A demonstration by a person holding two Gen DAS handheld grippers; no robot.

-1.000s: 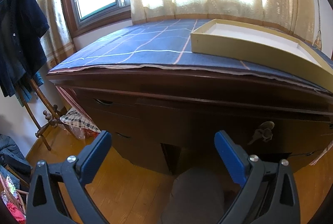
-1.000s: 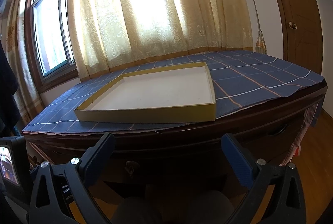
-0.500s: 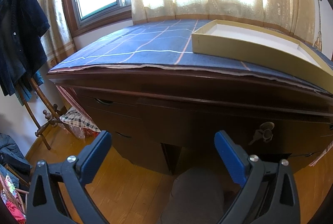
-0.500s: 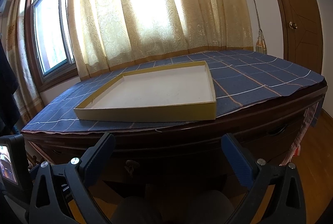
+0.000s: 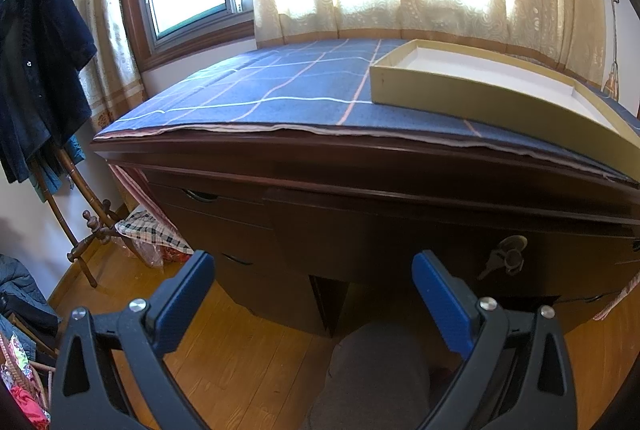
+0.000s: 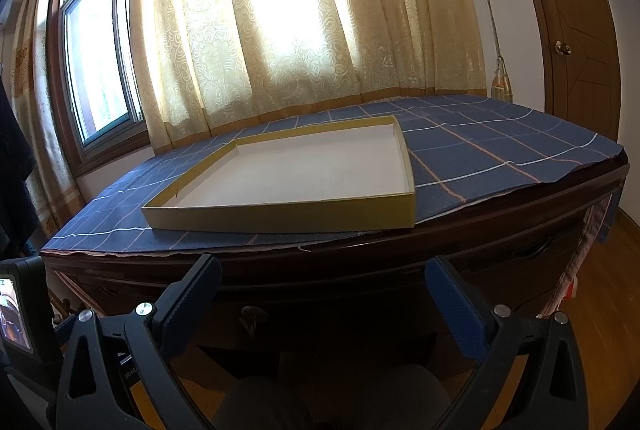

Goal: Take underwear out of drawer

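Both tongs are hanging spread wide and gripping nothing in front of the dark wooden desk [image 5: 360, 166], barely shifted from a second ago. The left tongs [image 5: 312, 282] are facing the closed middle drawer [image 5: 400, 230] with its key [image 5: 500, 262]. The right tongs [image 6: 324, 290] are pointing below the shallow tray [image 6: 280, 218] on the blue checked cloth [image 6: 480, 150]. The underwear is not showing.
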